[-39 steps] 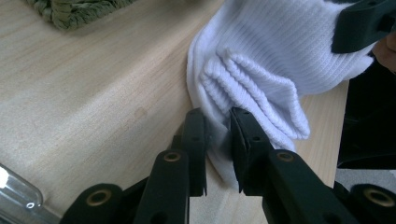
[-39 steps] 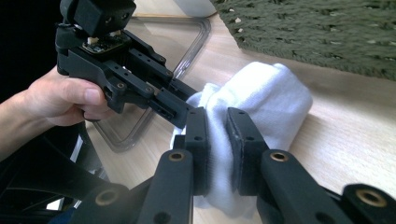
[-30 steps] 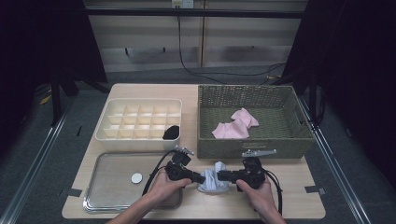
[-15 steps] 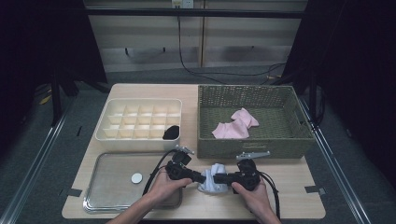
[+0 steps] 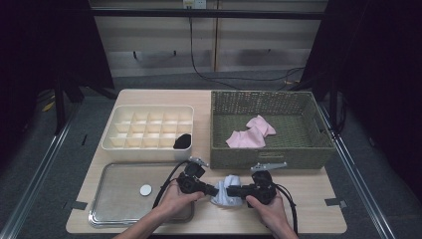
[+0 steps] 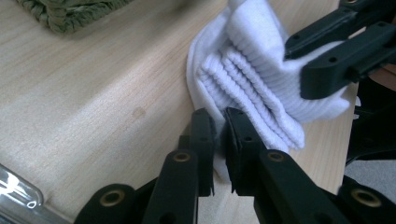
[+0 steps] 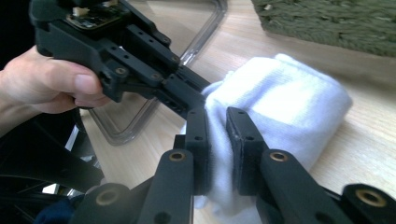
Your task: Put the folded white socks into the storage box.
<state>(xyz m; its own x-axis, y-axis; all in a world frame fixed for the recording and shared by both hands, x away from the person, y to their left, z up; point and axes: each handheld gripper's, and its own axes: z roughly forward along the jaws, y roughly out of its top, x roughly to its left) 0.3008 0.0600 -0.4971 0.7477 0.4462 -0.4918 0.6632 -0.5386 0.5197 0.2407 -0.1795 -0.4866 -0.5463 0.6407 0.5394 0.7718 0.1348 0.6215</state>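
Note:
A white ribbed sock (image 5: 226, 191) lies bunched on the wooden table (image 5: 308, 186) near its front edge, between my two grippers. My left gripper (image 5: 217, 189) comes from the left and is shut on the sock's edge (image 6: 219, 135). From the right, my right gripper (image 5: 230, 190) pinches the sock's other side, with white cloth squeezed between its jaws (image 7: 218, 140). In the left gripper view the right gripper (image 6: 341, 51) crosses over the sock (image 6: 261, 79). The right gripper view has the left gripper (image 7: 140, 60) and its hand behind the sock (image 7: 280, 116).
A green wicker basket (image 5: 298, 154) with a pink cloth (image 5: 251, 132) stands at the back right. A cream divided organiser (image 5: 149, 127) holds a black item (image 5: 182, 141). A metal tray (image 5: 119, 189) at the front left carries a small white disc (image 5: 145, 189).
Both grippers have drawn closer together on the white sock, the right one shifting a little to the left. The sock is more bunched.

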